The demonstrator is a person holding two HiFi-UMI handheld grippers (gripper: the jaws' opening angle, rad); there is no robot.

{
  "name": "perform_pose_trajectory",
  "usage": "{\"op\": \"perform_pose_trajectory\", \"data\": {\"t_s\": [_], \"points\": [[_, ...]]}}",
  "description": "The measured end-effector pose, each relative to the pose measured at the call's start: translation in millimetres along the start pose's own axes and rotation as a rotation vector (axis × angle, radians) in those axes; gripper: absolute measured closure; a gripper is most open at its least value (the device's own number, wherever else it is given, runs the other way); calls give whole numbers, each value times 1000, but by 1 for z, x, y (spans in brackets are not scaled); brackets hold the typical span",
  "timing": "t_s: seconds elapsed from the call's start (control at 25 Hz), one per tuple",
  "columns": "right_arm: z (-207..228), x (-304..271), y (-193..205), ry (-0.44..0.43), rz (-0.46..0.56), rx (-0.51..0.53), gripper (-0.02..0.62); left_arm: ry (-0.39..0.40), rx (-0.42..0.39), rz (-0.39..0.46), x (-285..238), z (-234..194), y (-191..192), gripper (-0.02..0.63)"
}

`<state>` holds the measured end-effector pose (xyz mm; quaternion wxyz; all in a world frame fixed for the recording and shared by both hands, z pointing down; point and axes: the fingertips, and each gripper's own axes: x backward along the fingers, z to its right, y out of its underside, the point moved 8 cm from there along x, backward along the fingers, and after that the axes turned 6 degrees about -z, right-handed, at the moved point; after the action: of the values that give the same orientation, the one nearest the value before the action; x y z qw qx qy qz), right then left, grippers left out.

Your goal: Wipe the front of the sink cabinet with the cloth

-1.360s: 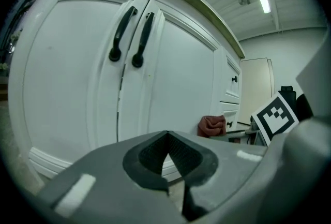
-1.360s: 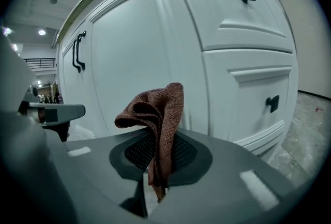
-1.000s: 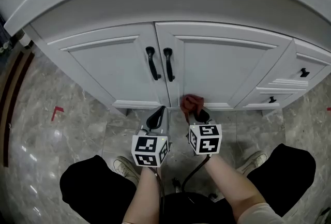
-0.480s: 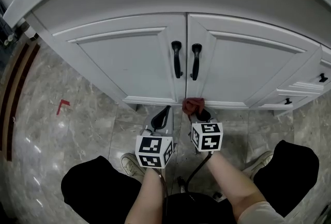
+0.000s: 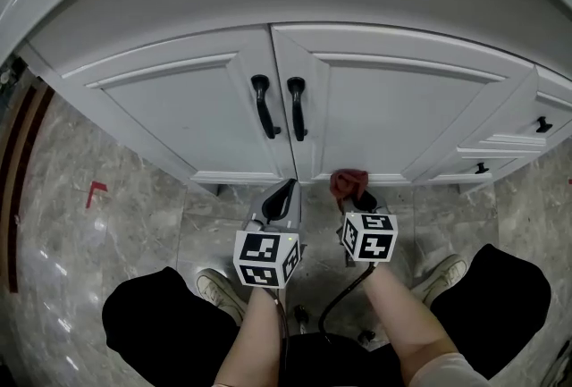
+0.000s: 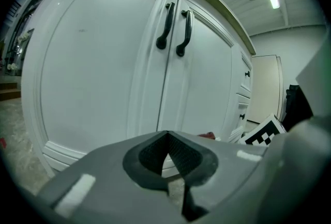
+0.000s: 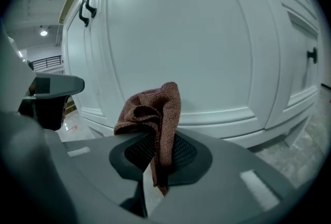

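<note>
A white sink cabinet (image 5: 223, 108) with two doors and black handles (image 5: 279, 108) fills the upper head view. My right gripper (image 5: 355, 194) is shut on a reddish-brown cloth (image 5: 347, 182), which sits at the bottom rail of the right door (image 5: 393, 113). In the right gripper view the cloth (image 7: 152, 114) bunches up out of the shut jaws, close to the door panel (image 7: 207, 47). My left gripper (image 5: 284, 197) is shut on nothing and hangs low before the gap between the doors. The left gripper view looks up at the handles (image 6: 175, 29).
Drawers with small black knobs (image 5: 541, 124) stand right of the doors. A grey marble floor (image 5: 134, 215) lies below, with a red mark (image 5: 95, 191) at the left. The person's knees (image 5: 147, 323) and shoes (image 5: 214, 287) frame the lower view.
The right gripper with the cloth has shifted rightward along the bottom rail of the right door. The head view has panned, so the handles now sit further left.
</note>
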<state>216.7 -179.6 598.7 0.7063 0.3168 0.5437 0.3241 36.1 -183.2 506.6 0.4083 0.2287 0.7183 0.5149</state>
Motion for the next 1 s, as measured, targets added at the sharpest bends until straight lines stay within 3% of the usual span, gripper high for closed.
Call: {"op": "perform_pose_trajectory", "data": {"t_s": [0.56,0.84,1.0], "points": [[114,49,3,242,29,-198,514,91,-24,-19,-30,46,-3,605],[116,58,3,254,31,-213,514,86,-24,-32,-27,46,0,606],[84,63,-6,190,46,-220,515,84,-40,-20,-10,42,-7,606]]}}
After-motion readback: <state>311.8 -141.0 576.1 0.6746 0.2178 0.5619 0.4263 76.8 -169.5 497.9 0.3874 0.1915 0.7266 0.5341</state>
